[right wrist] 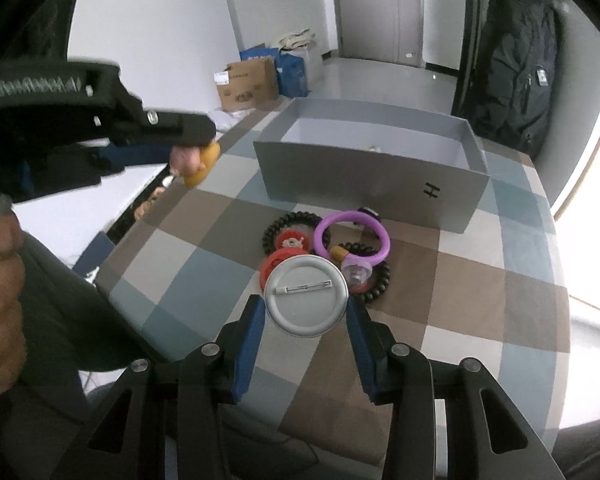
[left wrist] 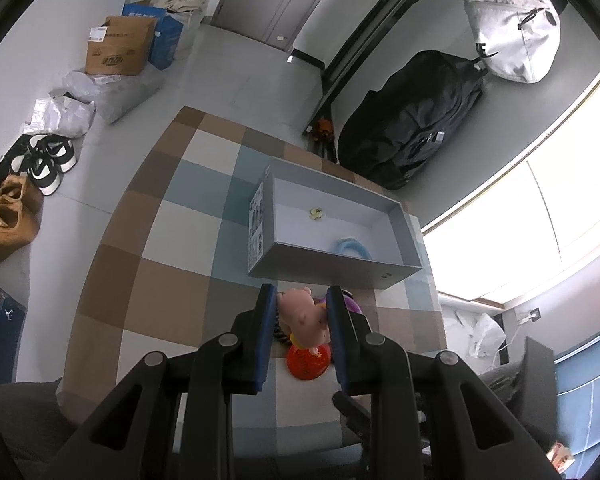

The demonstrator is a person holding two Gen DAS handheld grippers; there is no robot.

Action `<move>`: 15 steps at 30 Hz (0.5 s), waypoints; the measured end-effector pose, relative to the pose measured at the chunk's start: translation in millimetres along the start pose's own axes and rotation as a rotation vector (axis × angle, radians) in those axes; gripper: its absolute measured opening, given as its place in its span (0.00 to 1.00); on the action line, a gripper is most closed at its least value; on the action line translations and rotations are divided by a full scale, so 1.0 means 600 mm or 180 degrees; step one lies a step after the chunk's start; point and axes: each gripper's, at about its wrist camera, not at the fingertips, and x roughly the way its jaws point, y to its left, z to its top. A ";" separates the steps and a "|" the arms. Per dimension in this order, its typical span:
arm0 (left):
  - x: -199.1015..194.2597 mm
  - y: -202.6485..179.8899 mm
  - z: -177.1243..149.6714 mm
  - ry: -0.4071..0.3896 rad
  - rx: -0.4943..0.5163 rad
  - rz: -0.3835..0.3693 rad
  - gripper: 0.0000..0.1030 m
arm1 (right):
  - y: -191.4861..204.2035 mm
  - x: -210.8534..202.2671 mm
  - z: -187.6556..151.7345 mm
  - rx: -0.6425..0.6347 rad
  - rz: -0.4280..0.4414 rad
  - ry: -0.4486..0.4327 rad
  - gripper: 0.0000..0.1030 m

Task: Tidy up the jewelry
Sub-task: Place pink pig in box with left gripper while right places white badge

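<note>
My left gripper [left wrist: 301, 290] is shut on a pink pig figure [left wrist: 302, 316] with a yellow base, held above the checked tablecloth [left wrist: 172, 280]. The right wrist view shows this gripper [right wrist: 192, 152] at the upper left, figure [right wrist: 196, 162] in its tips. My right gripper [right wrist: 305, 302] is shut on a round silver pin badge [right wrist: 306, 294], back side up, just over a pile: a purple ring [right wrist: 352, 236], black coil hair ties [right wrist: 284, 226], a red badge [right wrist: 276, 266]. Behind stands the open grey box [right wrist: 374, 188]; it [left wrist: 404, 240] holds a blue ring [left wrist: 350, 248] and a small pale trinket [left wrist: 316, 212].
A person's hand [right wrist: 0, 280] and dark sleeve fill the left of the right wrist view. Shoes [left wrist: 40, 168], cartons [left wrist: 116, 46] and plastic bags lie on the floor to the left. A black backpack [left wrist: 416, 116] and a white bag [left wrist: 512, 36] hang beyond the table.
</note>
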 end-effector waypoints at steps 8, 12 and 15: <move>0.002 -0.013 0.001 -0.0067 -0.0003 0.0129 0.20 | -0.017 -0.032 0.009 0.0149 0.0051 -0.0170 0.40; 0.007 -0.027 0.005 -0.0072 0.0030 0.0145 0.20 | -0.030 -0.045 0.025 0.0176 0.0094 -0.0251 0.40; 0.013 -0.040 0.014 -0.0077 0.0037 0.0147 0.20 | -0.043 -0.061 0.054 0.0144 0.0087 -0.0382 0.40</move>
